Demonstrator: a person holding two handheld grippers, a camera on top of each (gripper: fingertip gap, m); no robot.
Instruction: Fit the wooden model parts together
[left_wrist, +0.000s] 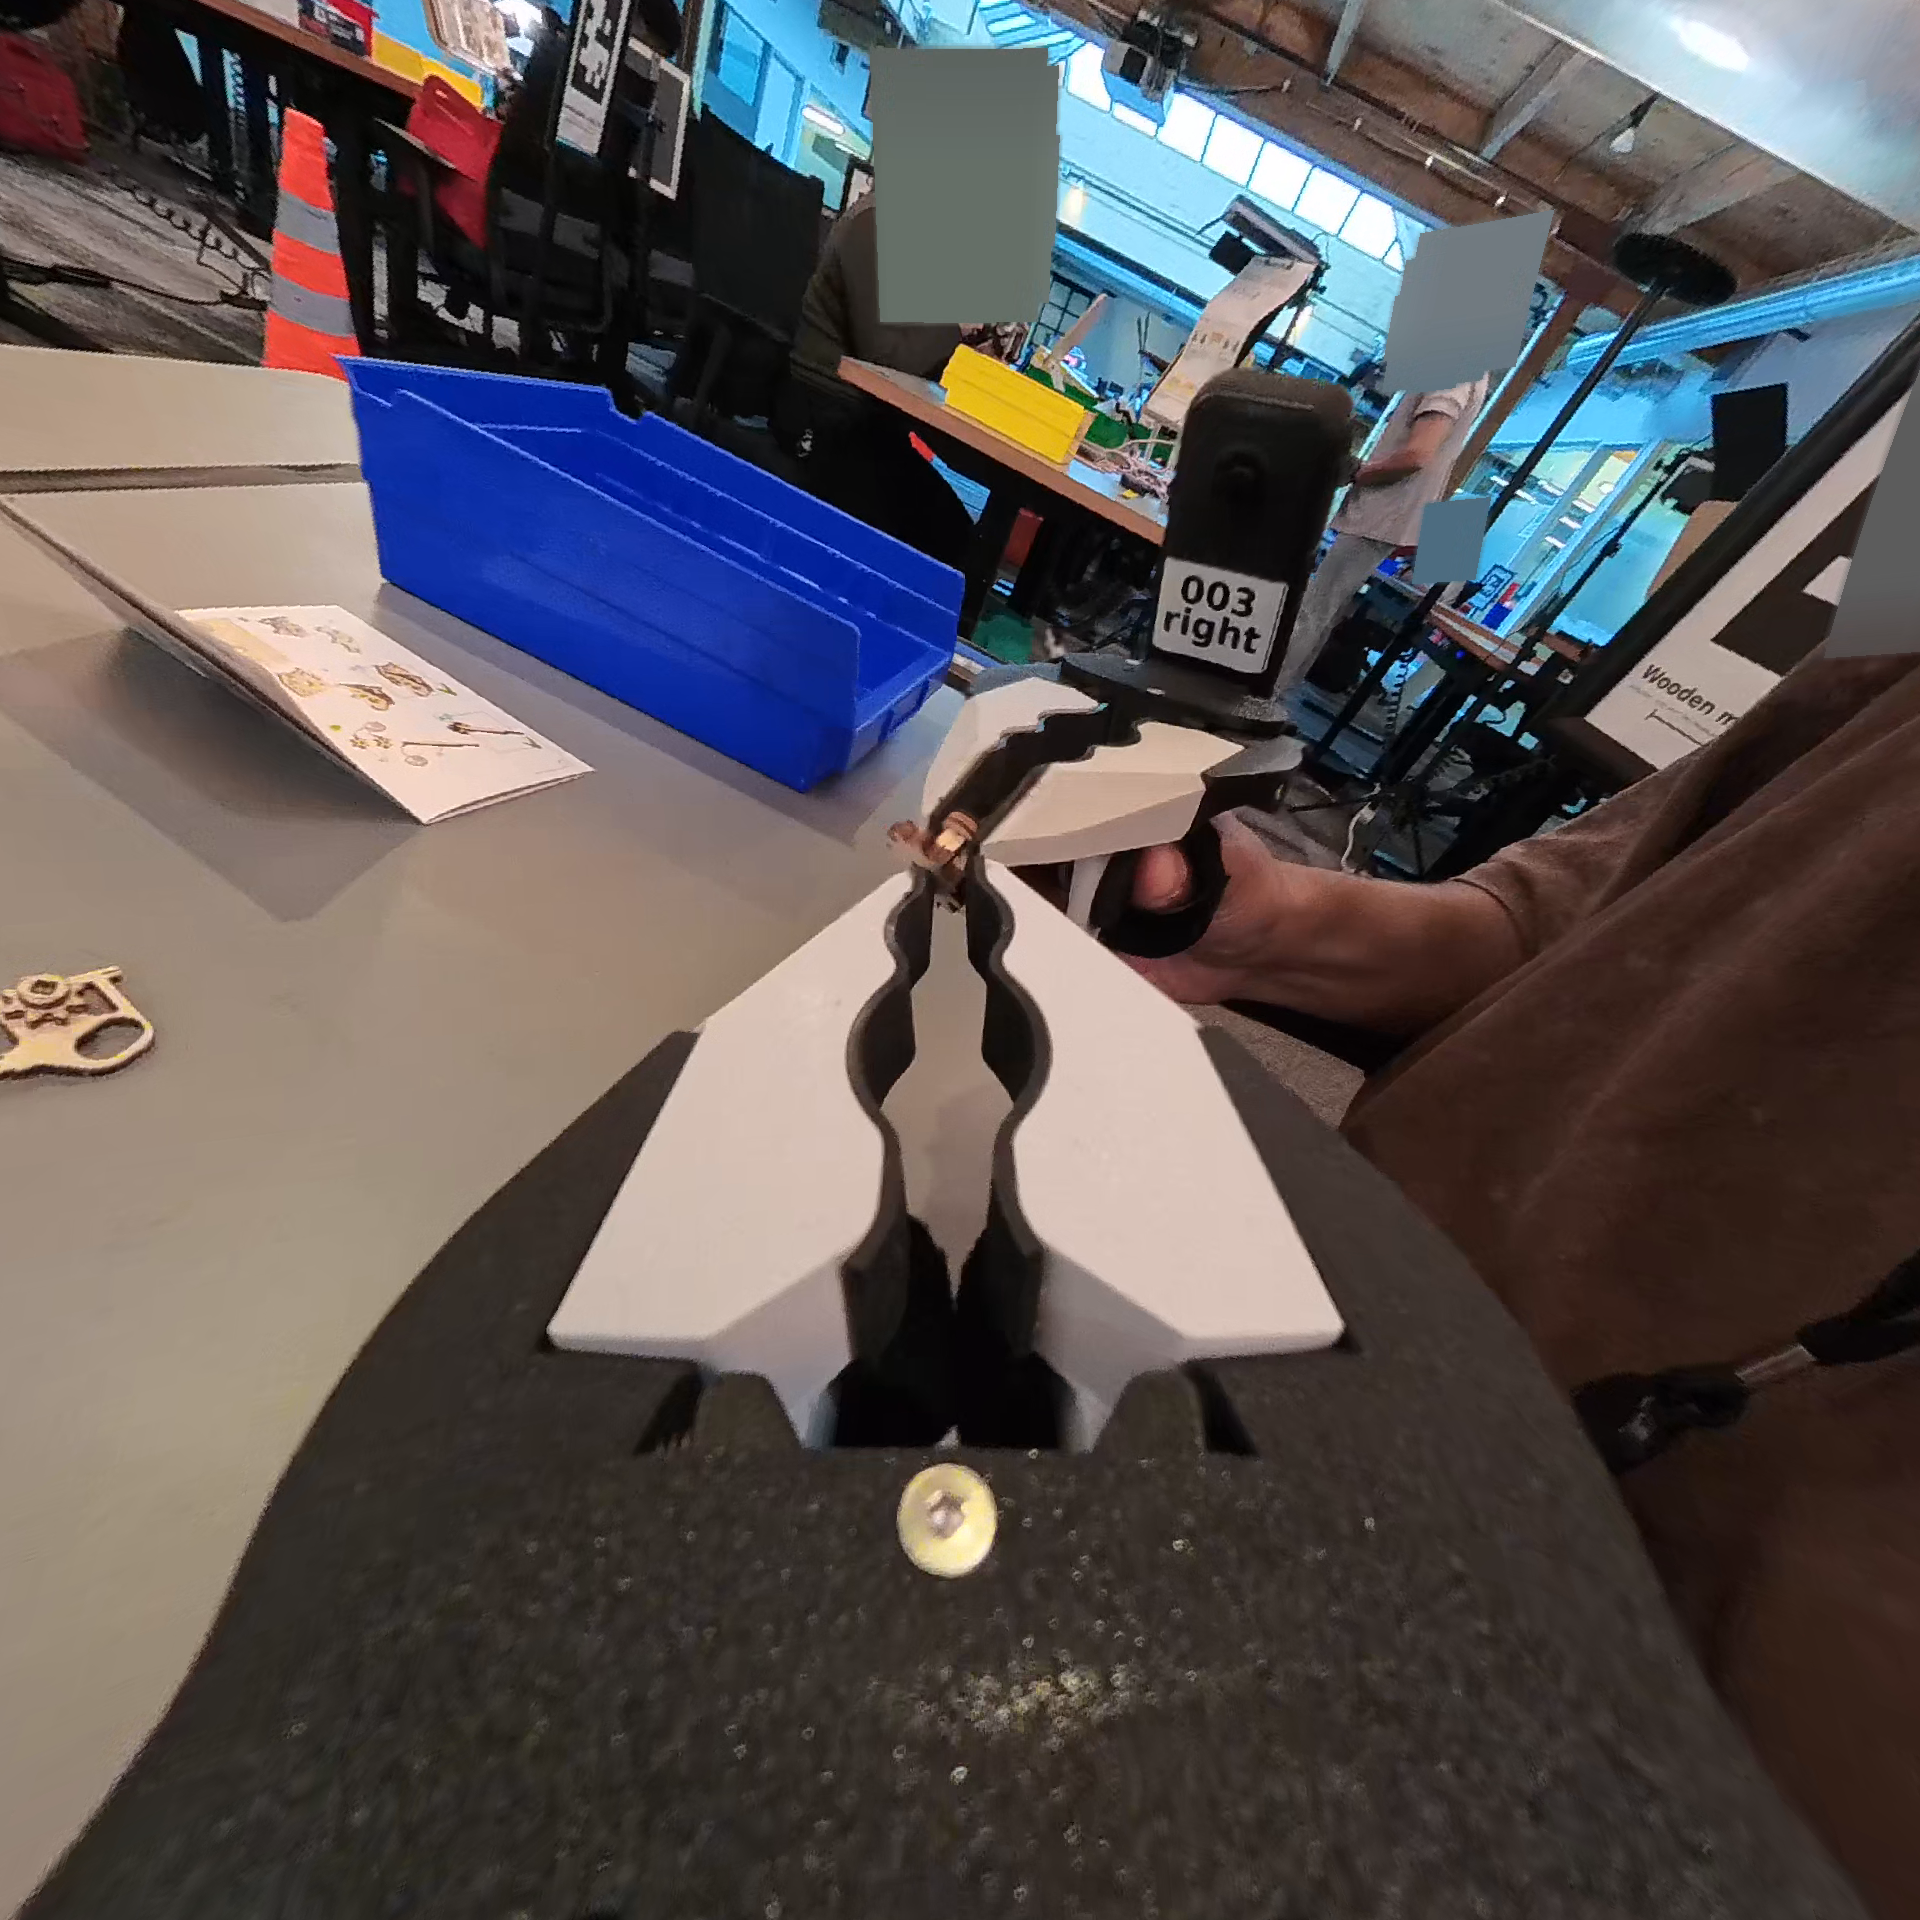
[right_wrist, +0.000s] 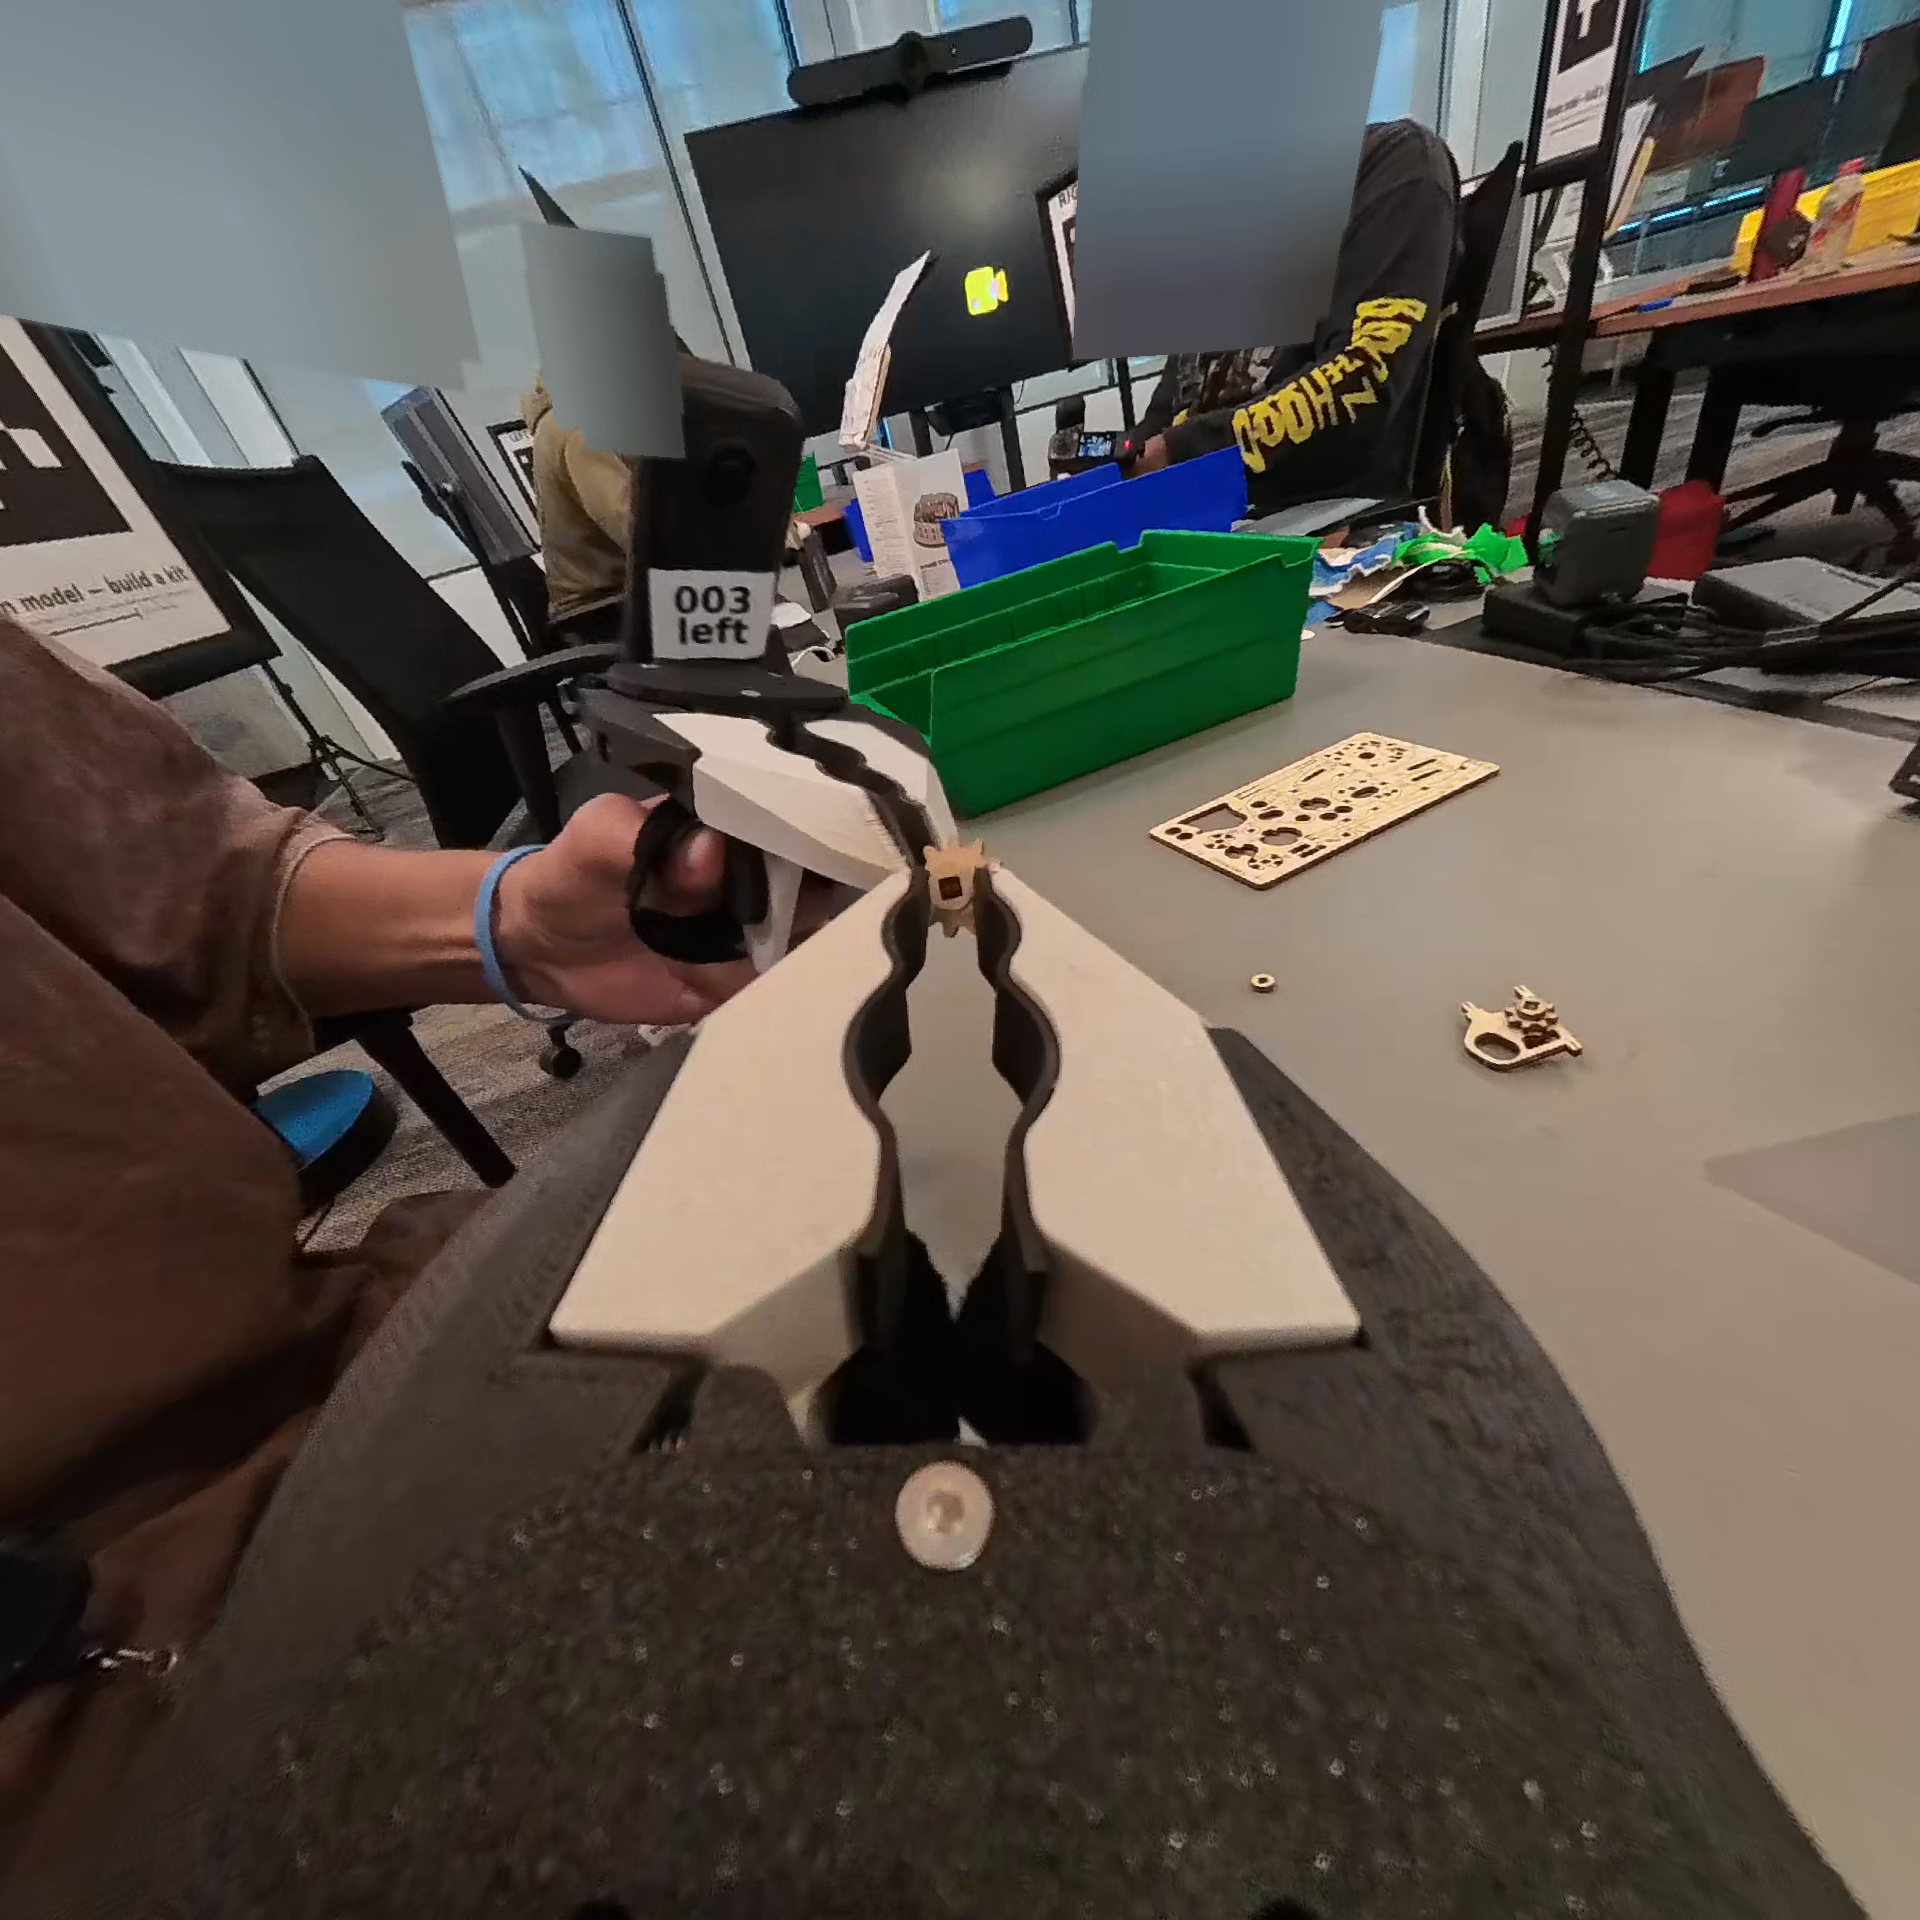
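Left gripper pinched nearly closed on a small wooden piece, held clear of the grey table, presumably for alignment. Right gripper clamped on a wooden gear, tip to tip with it. Farther right, lying ready: punched wooden sheet, wooden ring, part-built wooden assembly.

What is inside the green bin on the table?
The green bin shows only bare inner walls and dividers; nothing appears above its rim. Its floor is hidden by the front wall, so small parts cannot be ruled out.
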